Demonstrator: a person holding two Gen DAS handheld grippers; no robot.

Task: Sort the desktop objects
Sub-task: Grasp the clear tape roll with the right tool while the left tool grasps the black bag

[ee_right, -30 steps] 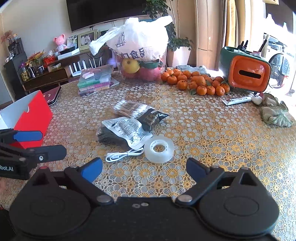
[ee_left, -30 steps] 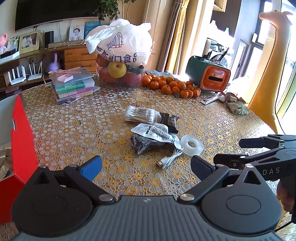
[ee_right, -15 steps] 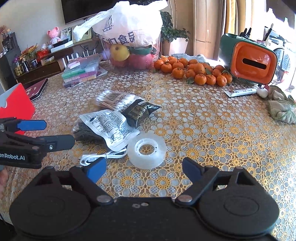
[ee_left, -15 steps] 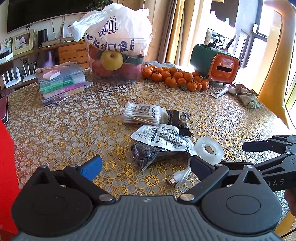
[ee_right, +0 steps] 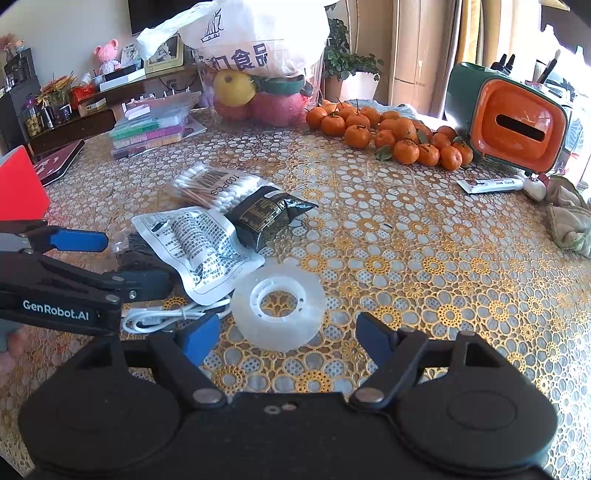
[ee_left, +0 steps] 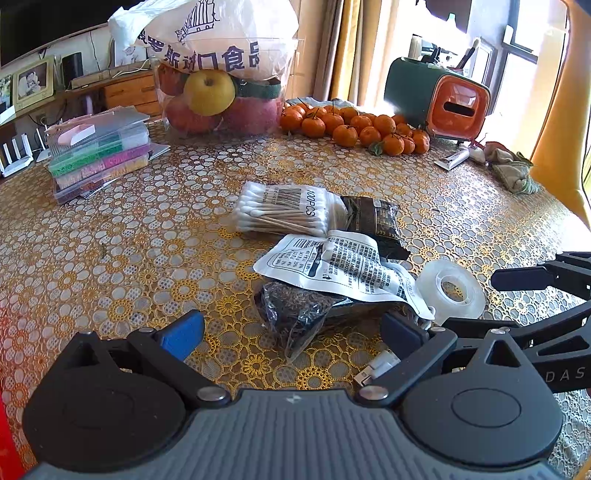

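Nearest the cameras, both hand-held grippers were seen with jaws spread wide and nothing held between them. The left gripper (ee_left: 291, 332) was poised low over a dark mesh-like packet (ee_left: 295, 306) and a coiled white USB cable (ee_right: 173, 317). The right gripper (ee_right: 284, 338) was positioned just short of the clear tape roll (ee_right: 279, 308), which lay flat on the gold floral tablecloth (ee_right: 424, 258) between the blue finger pads (ee_right: 197, 338). Just beyond, a white printed pouch (ee_left: 343, 269) was lying partly over the dark packet, with one corner close beside the tape roll. Behind it, a black foil sachet (ee_right: 264, 218) and a bag of cotton swabs (ee_left: 284, 210) were found touching each other. Farther back, a stack of coloured plastic cases (ee_left: 99, 151) was placed to the left, a heap of tangerines (ee_right: 388, 136) to the right, and a green-and-orange box (ee_right: 509, 122) beside them. At the far edge, a clear fruit container (ee_left: 225, 96) was covered by a white plastic bag (ee_left: 221, 33).
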